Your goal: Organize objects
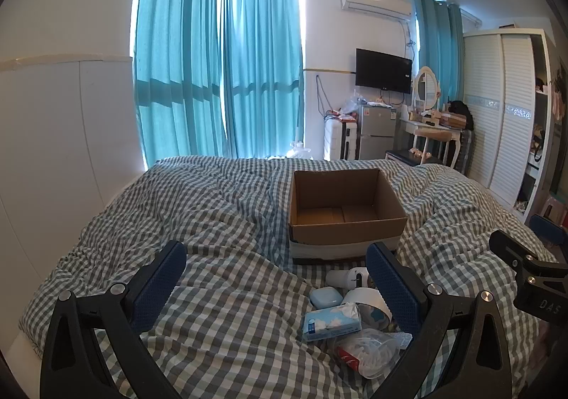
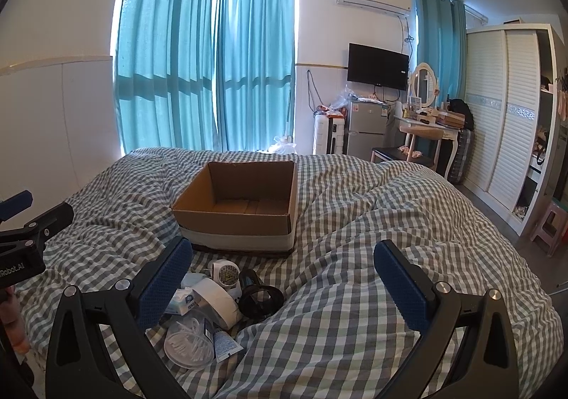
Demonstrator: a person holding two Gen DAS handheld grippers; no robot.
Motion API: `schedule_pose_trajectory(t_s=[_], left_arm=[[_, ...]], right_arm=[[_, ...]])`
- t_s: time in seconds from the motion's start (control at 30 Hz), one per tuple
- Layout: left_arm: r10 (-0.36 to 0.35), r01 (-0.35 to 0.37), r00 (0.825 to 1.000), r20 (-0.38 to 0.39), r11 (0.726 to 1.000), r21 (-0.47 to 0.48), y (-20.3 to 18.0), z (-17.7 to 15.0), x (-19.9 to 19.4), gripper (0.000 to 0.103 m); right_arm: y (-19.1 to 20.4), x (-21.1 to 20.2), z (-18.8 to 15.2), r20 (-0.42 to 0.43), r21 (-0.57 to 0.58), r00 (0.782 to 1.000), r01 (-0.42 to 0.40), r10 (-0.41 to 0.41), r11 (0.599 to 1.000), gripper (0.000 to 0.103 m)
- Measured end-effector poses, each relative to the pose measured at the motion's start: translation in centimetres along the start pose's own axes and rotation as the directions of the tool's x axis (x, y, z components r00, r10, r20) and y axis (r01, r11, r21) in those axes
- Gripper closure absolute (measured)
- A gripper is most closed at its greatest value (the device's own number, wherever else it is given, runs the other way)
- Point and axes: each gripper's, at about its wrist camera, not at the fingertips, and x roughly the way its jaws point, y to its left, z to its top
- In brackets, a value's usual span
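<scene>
An open, empty cardboard box (image 1: 346, 210) (image 2: 238, 205) sits on the checked duvet. In front of it lies a pile of small objects: a tissue pack (image 1: 332, 321), a light blue case (image 1: 325, 296), a white tape roll (image 1: 369, 301) (image 2: 216, 303), a clear tub of cotton swabs (image 1: 372, 351) (image 2: 188, 342), a white plug (image 2: 223, 273) and a black cylinder (image 2: 259, 297). My left gripper (image 1: 277, 278) is open and empty, left of the pile. My right gripper (image 2: 284, 278) is open and empty, right of the pile.
The checked duvet (image 1: 227, 221) covers a rumpled bed. A white wall panel (image 1: 53, 150) runs along the left. Beyond the bed stand a small fridge (image 1: 376, 130), a dressing table (image 1: 431, 129), a wardrobe (image 1: 504, 107) and a pink stool (image 2: 548, 226).
</scene>
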Motion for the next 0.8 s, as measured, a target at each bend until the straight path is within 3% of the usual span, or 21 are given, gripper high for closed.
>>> schedule_pose_trajectory(t_s=[0.8], left_arm=[[0.002, -0.002, 1.000, -0.018, 1.000, -0.002, 0.21, -0.22, 0.40, 0.000]], right_arm=[[0.20, -0.13, 0.10, 0.001, -0.001, 1.000, -0.012, 0.012, 1.000, 0.000]])
